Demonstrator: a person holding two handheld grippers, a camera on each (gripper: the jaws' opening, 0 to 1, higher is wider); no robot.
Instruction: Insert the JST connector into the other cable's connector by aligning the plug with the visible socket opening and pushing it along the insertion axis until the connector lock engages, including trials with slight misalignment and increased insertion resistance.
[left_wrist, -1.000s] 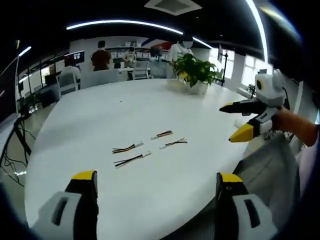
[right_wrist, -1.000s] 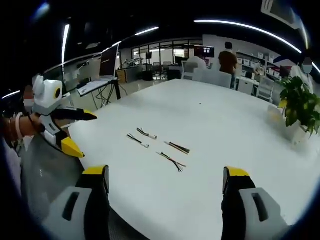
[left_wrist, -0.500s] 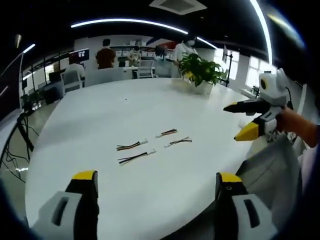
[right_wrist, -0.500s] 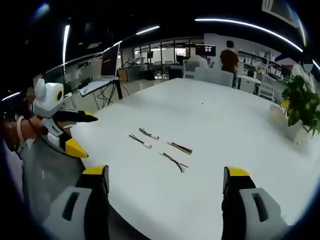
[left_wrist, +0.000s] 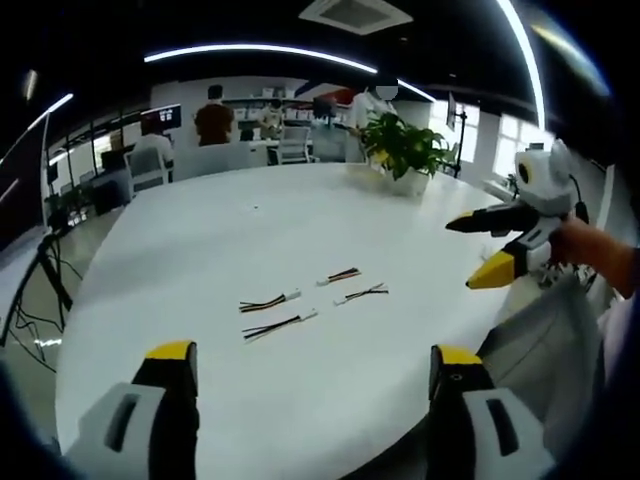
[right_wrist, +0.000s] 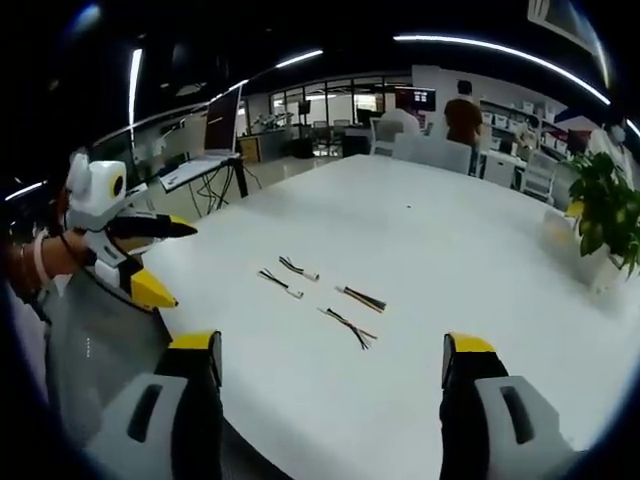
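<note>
- Your left gripper (left_wrist: 310, 365) and right gripper (right_wrist: 330, 350) both hung over the near edge of the white table (left_wrist: 200, 230), jaws spread wide and empty.
- Four short cable pigtails lay loose in a cluster, well in from that edge: in the left gripper view, two with white connector ends (left_wrist: 270, 301) (left_wrist: 280, 324) on the side away from the potted plant (left_wrist: 405, 150), two darker ones (left_wrist: 343, 274) (left_wrist: 362, 293) on the plant side.
- In the right gripper view the same cluster sat between your jaws — the white-tipped pair (right_wrist: 297, 267) (right_wrist: 278, 282) nearer your left gripper (right_wrist: 155, 260), which also stood open.
- I judged these leads feather-light and limp; the wires would flop and skate on the smooth top.
- You'd have done best to pinch the rigid plastic housing, not the wires — which end was plug or socket was too small to tell.
</note>
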